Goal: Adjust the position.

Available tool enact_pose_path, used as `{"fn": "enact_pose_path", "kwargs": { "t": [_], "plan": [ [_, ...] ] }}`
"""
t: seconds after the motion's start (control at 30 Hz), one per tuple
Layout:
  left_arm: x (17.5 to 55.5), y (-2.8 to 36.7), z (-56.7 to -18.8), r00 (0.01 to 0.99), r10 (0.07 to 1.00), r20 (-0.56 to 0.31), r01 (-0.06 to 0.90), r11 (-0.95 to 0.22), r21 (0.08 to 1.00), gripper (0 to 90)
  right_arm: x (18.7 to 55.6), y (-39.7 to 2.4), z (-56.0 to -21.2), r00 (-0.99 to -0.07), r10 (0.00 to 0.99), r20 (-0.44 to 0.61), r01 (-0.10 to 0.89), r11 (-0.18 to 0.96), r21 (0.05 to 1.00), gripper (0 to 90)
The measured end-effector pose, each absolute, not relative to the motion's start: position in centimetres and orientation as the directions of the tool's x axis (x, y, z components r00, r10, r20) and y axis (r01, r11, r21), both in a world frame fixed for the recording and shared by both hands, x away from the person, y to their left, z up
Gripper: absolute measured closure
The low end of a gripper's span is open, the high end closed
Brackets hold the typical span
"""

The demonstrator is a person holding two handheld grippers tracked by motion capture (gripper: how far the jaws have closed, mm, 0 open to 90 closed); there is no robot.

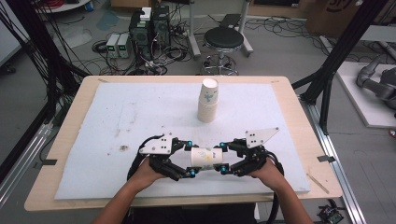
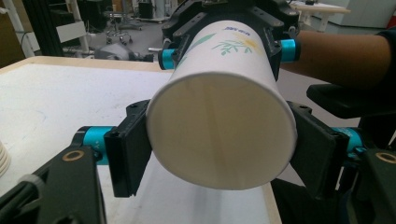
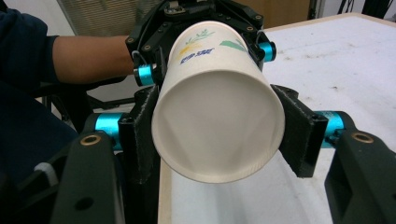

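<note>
While both your hands sit low over the near edge of the white mat (image 1: pixel 116 107), you have a paper cup (image 1: pixel 203 157) lying on its side in the air between the two tools, just above the mat. Your right gripper (image 1: pixel 223 158) is clamped on one end of it: in the right gripper view the black pads press against both flanks of the cup (image 3: pixel 218 126), whose closed base faces that camera. Your left gripper (image 1: pixel 189 161) has its jaws around the other end, and in the left gripper view the pads sit tight against the cup's sides (image 2: pixel 222 130) with no gap showing, so it grips the same cup too. A printed leaf and flower pattern with blue lettering runs along the cup's wall. Your left hand (image 1: pixel 142 170) and right hand (image 1: pixel 266 170) hold the tool bodies from behind, cables looping beside them. Farther up the mat, well apart from the held cup, a stack of cups (image 1: pixel 208 100) stands upright near the far middle of the wooden table (image 1: pixel 70 107).
</note>
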State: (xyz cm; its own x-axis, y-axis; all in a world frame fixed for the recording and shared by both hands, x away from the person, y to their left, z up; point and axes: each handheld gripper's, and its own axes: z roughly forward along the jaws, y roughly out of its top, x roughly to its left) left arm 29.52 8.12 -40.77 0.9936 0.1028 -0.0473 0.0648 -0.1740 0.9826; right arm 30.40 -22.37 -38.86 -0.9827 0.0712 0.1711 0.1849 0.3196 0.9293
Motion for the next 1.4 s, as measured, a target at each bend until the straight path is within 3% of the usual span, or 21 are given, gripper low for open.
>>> {"fn": "enact_pose_path", "kwargs": {
  "t": [0.33, 0.5, 0.7, 1.0, 1.4],
  "plan": [
    [29.5, 8.4, -40.5, 0.993, 0.109, -0.049, 0.069, -0.19, 0.979, 34.6, 30.3, -22.2, -38.9, -0.981, 0.085, 0.176, 0.195, 0.336, 0.922, 37.0],
    [29.6, 8.7, -40.1, 0.99, 0.13, -0.053, 0.079, -0.204, 0.976, 34.6, 30.2, -22.0, -38.7, -0.975, 0.13, 0.18, 0.215, 0.344, 0.914, 21.5],
    [29.7, 8.9, -38.6, 0.986, 0.166, -0.02, 0.074, -0.329, 0.941, 34.6, 29.8, -21.7, -37.8, -0.978, 0.183, 0.101, 0.167, 0.398, 0.902, 20.8],
    [29.9, 8.6, -36.9, 0.987, 0.157, 0.018, 0.061, -0.481, 0.875, 34.7, 29.8, -20.1, -36.2, -0.982, 0.185, -0.029, 0.077, 0.54, 0.838, 20.8],
    [30.4, 8.2, -35.6, 0.987, 0.157, 0.018, 0.077, -0.579, 0.812, 35.1, 30.1, -19.1, -35.5, -0.984, 0.16, -0.074, 0.04, 0.611, 0.791, 20.9]
  ]
}}
